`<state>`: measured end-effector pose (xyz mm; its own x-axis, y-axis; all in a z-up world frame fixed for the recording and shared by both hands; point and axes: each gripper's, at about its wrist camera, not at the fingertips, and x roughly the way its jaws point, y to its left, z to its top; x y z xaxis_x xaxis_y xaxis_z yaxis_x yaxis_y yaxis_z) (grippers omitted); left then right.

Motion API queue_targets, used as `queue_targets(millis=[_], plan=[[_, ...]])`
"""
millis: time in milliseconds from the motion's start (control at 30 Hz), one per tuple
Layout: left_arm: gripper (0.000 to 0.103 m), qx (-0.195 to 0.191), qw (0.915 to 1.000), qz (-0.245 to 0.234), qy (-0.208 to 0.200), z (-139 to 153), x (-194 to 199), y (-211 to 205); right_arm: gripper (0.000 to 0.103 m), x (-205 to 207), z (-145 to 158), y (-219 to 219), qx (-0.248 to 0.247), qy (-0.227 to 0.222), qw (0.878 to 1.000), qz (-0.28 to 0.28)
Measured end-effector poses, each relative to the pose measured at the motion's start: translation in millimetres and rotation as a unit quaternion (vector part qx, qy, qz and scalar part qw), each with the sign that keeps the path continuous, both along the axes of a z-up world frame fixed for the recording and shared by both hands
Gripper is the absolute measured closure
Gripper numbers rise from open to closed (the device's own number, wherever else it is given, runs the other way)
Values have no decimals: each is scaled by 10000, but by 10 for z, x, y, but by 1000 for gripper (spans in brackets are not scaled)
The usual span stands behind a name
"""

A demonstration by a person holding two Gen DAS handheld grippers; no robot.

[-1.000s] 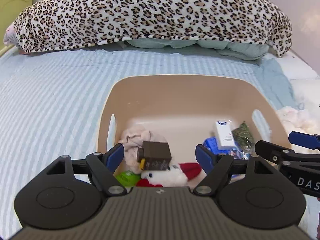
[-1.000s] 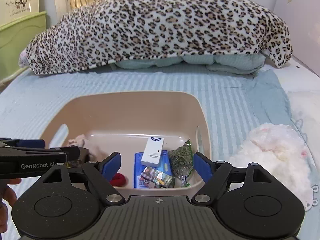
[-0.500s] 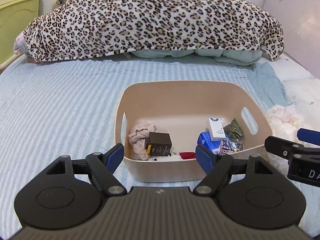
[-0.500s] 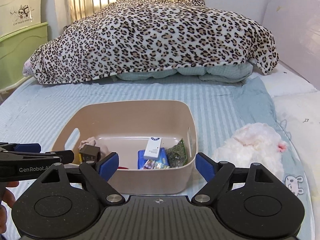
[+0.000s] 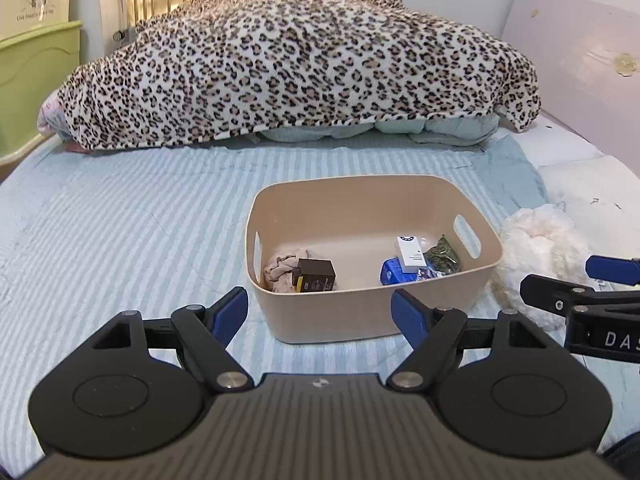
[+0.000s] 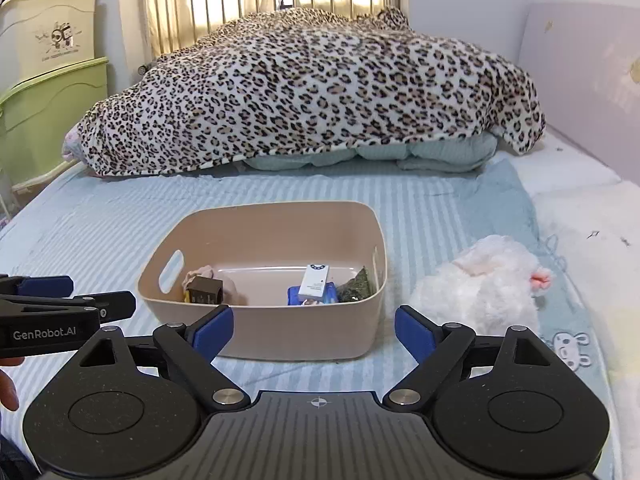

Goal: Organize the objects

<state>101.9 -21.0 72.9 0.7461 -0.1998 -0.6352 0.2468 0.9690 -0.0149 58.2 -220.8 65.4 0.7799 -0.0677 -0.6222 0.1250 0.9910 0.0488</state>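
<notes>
Bin (image 5: 372,312) sat at 12 o'clock of both grippers, on the striped sheet (image 5: 120,232), already loaded: dark box (image 5: 316,276) and pink cloth (image 5: 280,270) at its 9 o'clock end, white box (image 5: 409,252), blue pack (image 5: 394,274) and green packet (image 5: 442,254) at its 3 o'clock end.

Change over the last second: you pulled both grippers back from right over the bin, so it read smaller and sat well apart from the fingers. Left gripper (image 5: 320,312) was spread wide and empty; right gripper (image 6: 314,330) the same. My read: that drop was done and you were clear for the next pick.

Likely next item: plush (image 6: 480,288), on the sheet just beside the bin at its 3 o'clock.

View differences: the right view showed the whole plush, pink snout included; the left view cropped it behind the right gripper. The left view looked deeper into the bin's 9 o'clock end.
</notes>
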Motion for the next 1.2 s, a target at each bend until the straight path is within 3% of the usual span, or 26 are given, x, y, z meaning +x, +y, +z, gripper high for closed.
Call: queue_targets(millis=[333,467,700,1200], plan=[[24,8,9998,-65,-183,88,-576,144,11,-560,161,185,-137,-200,9996,109],[24,55,9996,-78,-275,103,-802,201,4,-785,148,252,-93,-215,9996,129],[24,-26,9998,-139,-165,80,-1138,336,3,-1151,136,381,-129,-209,9995,200],[24,-98,9994,-92,-326,135,-1757,559,0,-1677,222,599,-82,-270,9991,327]])
